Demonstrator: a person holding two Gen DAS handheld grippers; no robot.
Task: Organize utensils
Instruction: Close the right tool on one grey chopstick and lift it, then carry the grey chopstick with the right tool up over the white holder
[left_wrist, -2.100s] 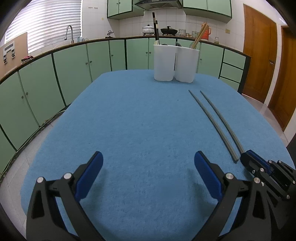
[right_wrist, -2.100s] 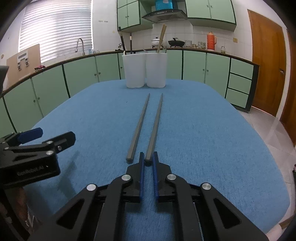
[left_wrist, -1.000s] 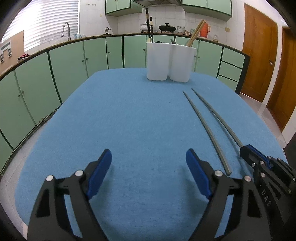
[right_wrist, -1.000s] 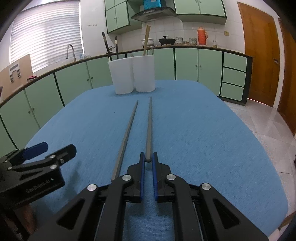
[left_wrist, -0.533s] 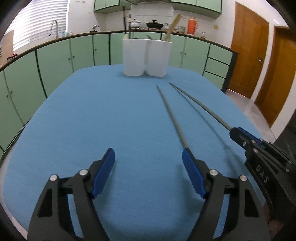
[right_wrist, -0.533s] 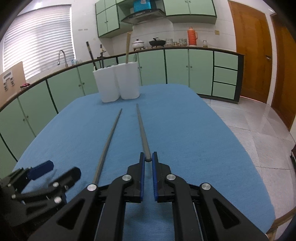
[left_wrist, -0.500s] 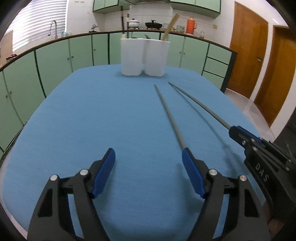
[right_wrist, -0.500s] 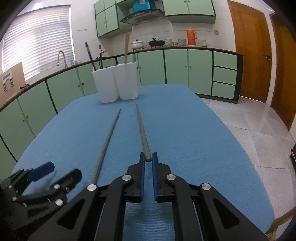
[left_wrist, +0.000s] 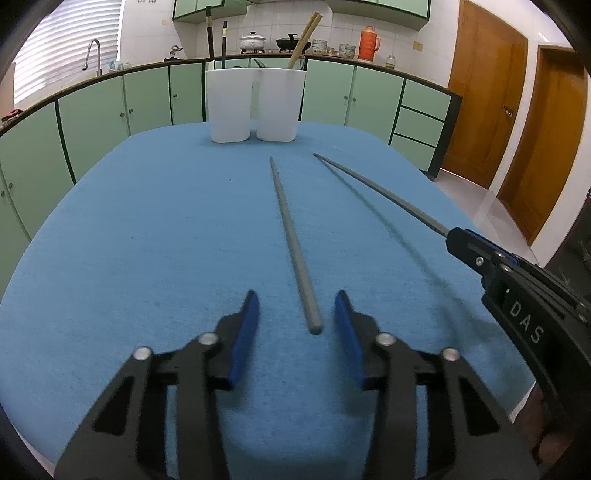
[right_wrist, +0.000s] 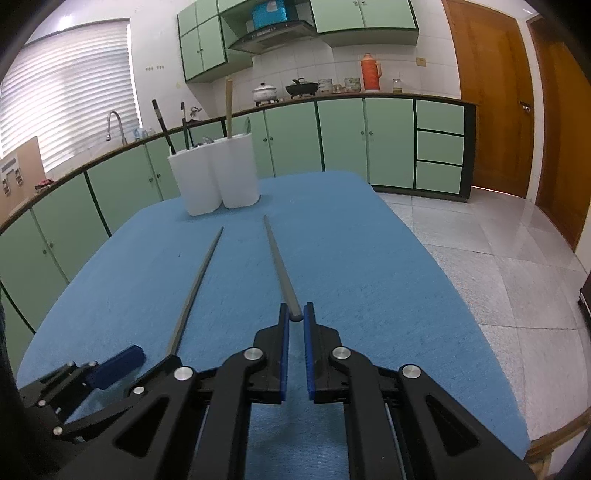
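While right claw (right_wrist: 296, 318) clamps butt of one grey chopstick (right_wrist: 277, 264), lifting tip clear of tabletop (left_wrist: 147, 221), left claw (left_wrist: 295, 314) straddles other chopstick (left_wrist: 291, 236), fingers apart, poised to pinch.

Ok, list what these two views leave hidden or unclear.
- Inside of the white holder: both views, its walls hide it.
- Right gripper grip end of the held chopstick: left wrist view, gripper body covers it.
- Left gripper: right wrist view, frame edge crops it.
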